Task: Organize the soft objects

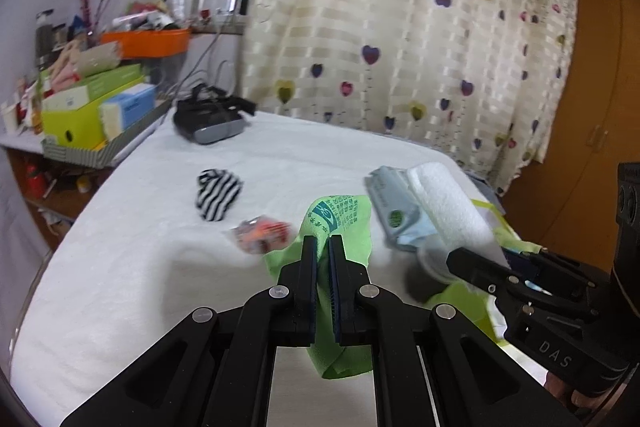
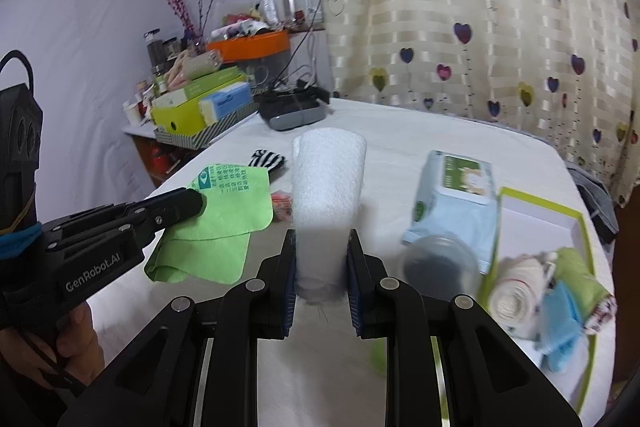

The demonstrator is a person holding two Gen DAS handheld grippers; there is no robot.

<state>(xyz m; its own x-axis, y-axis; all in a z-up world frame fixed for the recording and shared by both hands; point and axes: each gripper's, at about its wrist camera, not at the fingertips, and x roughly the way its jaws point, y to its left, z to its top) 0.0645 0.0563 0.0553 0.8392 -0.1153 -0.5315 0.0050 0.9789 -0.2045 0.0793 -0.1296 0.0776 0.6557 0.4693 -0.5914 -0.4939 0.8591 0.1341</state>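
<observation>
left gripper [image 1: 324, 247] pinches a green cloth [image 1: 340, 223] above the white bed [image 1: 140, 267]; right gripper [image 2: 322, 247] squeezes a white foam roll [image 2: 328, 187]. only the right wrist view shows the green-rimmed tray [image 2: 540, 203] of rolled cloths, the "genrobot.ai" marking and the person's hand [image 2: 76, 339].

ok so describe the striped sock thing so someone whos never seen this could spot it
Start at the white-covered table in front of the heart-print curtain. Past the green cloth in the left gripper lies a small crumpled fabric piece. It is the only thing there with black-and-white stripes.
</observation>
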